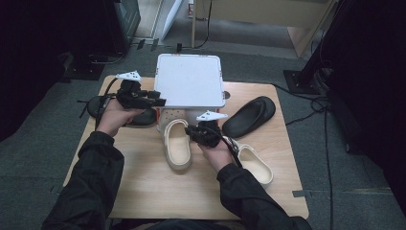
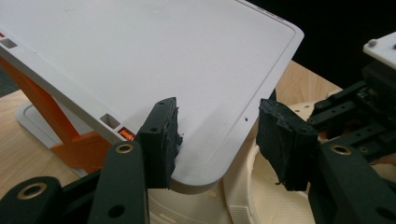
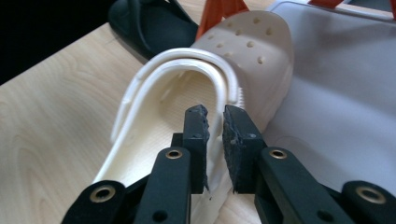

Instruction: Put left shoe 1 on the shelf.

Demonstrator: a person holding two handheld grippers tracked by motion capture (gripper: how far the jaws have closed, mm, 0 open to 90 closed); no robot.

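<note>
Right hand-held gripper point(image 3: 215, 122) clamped on the side wall of the cream clog point(image 3: 196, 107), jaws nearly together with the thin foam rim pinched between the pads. Clog flat on the tabletop point(image 1: 143, 187), toe tucked under the raised white shelf point(image 1: 190, 79) straight ahead of the jaws.

Left hand-held gripper point(image 2: 219, 140) jaws wide apart, straddling the near corner of the shelf top, gripping nothing; cannot tell whether the pads touch its edge.

Step in hand, likely: slide the clog fully under or pull it out. Keep the grip low on the wall, pull along the sole line, no twisting, since soft foam will fold and slip. Keep the toe level so the perforated top clears the shelf underside.

Around: second cream clog point(image 1: 256, 165) just right of the right hand, black sandal point(image 1: 250, 116) beyond it to the right, another black sandal point(image 1: 142, 117) under the left hand. Orange shelf legs point(image 2: 77, 140) flank the slot, so risk of snagging the toe. Left hand-held gripper sits close above the clog, so keep the two apart.
</note>
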